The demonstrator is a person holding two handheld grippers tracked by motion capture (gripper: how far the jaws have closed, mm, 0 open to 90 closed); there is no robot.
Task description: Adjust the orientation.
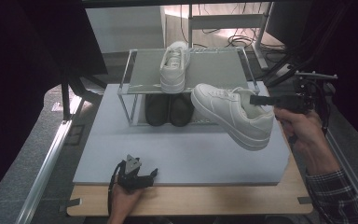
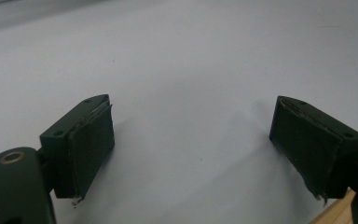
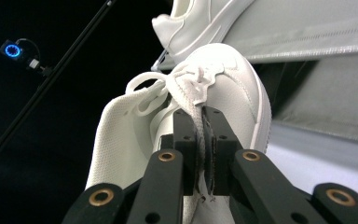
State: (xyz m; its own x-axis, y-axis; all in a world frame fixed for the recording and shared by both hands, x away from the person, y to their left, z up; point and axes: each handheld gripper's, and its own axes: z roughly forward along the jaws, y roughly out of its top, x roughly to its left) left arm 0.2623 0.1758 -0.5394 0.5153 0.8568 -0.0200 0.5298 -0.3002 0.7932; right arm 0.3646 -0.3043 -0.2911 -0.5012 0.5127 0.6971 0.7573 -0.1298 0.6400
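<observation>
My right gripper (image 1: 257, 99) is shut on the collar edge of a white sneaker (image 1: 233, 114), which hangs in the air over the right of the grey mat, toe toward the rack. In the right gripper view the jaws of that gripper (image 3: 203, 122) pinch the white sneaker (image 3: 223, 88) by its opening, just below the laces. A second white sneaker (image 1: 175, 65) stands on the top shelf of the clear rack (image 1: 140, 70). My left gripper (image 1: 154, 173) rests open at the mat's front edge, and its fingers (image 2: 91, 140) stand wide apart over bare mat.
A pair of dark shoes (image 1: 168, 109) sits under the rack's top shelf. The grey mat (image 1: 177, 154) lies on a wooden table (image 1: 191, 200). A metal rail (image 1: 46, 163) runs along the left side. Cables and a table leg stand behind the rack.
</observation>
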